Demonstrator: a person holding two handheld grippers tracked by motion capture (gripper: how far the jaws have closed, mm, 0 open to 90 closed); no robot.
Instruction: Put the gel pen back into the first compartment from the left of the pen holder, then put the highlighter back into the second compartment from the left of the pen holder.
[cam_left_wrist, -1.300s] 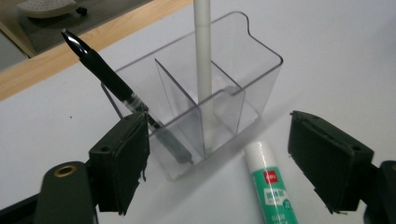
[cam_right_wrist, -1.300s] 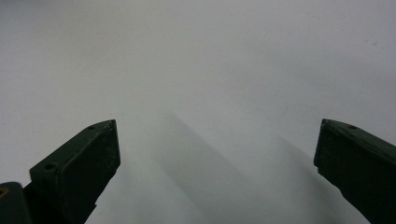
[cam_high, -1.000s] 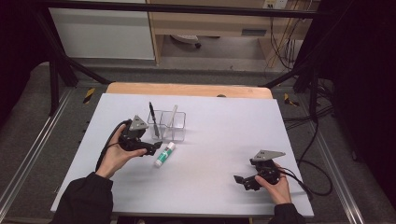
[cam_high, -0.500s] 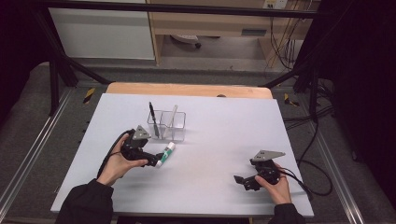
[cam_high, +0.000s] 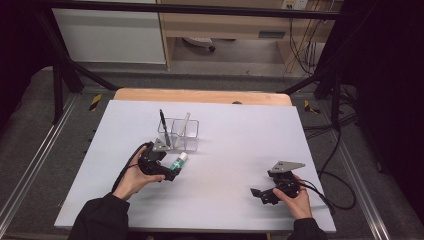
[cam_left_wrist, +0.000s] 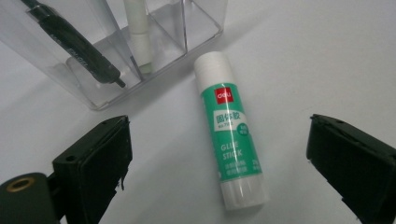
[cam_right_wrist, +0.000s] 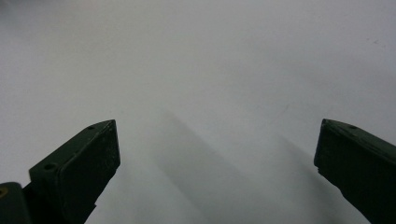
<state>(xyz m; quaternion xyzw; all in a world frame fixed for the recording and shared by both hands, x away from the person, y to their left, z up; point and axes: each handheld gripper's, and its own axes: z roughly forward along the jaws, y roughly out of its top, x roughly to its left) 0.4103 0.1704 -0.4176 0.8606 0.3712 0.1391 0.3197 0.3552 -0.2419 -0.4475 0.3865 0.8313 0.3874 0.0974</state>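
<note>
On the left half of the tabletop (cam_high: 235, 150), the left gripper (cam_left_wrist: 219, 154) hangs low over the glue stick (cam_left_wrist: 229, 140), its fingers (cam_left_wrist: 100, 163) spread wide to either side of the tube without touching it, having just finished opening. That stick lies flat just beside the clear organizer (cam_high: 178, 134), so a skewed close could roll it away or knock the organizer holding the black pen (cam_high: 163, 125). Farther right, the right gripper (cam_high: 265, 192) rests low near the front edge, fingers wide apart and holding nothing.
</note>
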